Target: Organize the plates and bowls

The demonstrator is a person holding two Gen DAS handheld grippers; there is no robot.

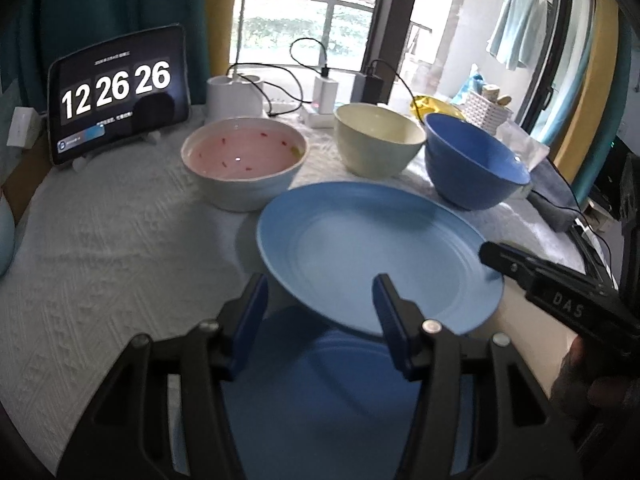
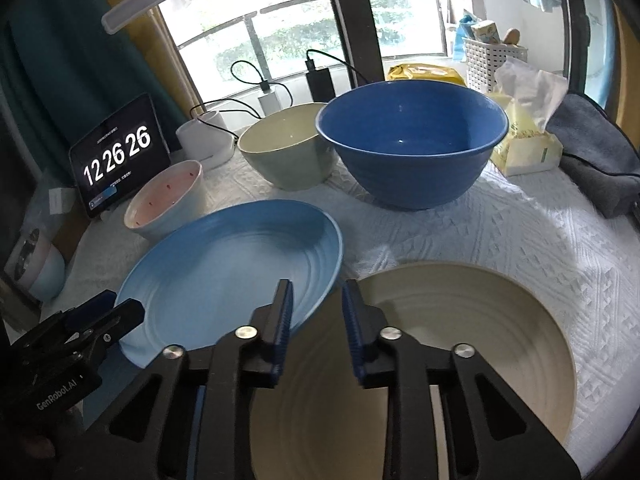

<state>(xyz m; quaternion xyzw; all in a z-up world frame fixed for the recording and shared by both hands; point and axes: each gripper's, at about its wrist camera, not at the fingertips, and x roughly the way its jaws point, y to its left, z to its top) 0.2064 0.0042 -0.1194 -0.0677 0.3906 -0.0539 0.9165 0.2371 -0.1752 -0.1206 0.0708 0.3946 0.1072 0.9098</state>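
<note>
A stiff, slippery, breakable blue plate (image 1: pixel 360 248) is best pinched at its six-o'clock rim; left tool (image 1: pixel 320 300) and right tool (image 2: pixel 316 304) are held apart.

I see a glossy, smooth light blue plate (image 1: pixel 360 248), a glazed dark blue bowl (image 2: pixel 412 136), and a rough, woven white cloth (image 1: pixel 120 260) over the counter.

tablet clock (image 1: pixel 116 94) | tissue pack (image 2: pixel 524 136) | white basket (image 2: pixel 494 62) | grey cloth (image 2: pixel 596 152), possibly towel | power bank (image 2: pixel 320 80)
</note>
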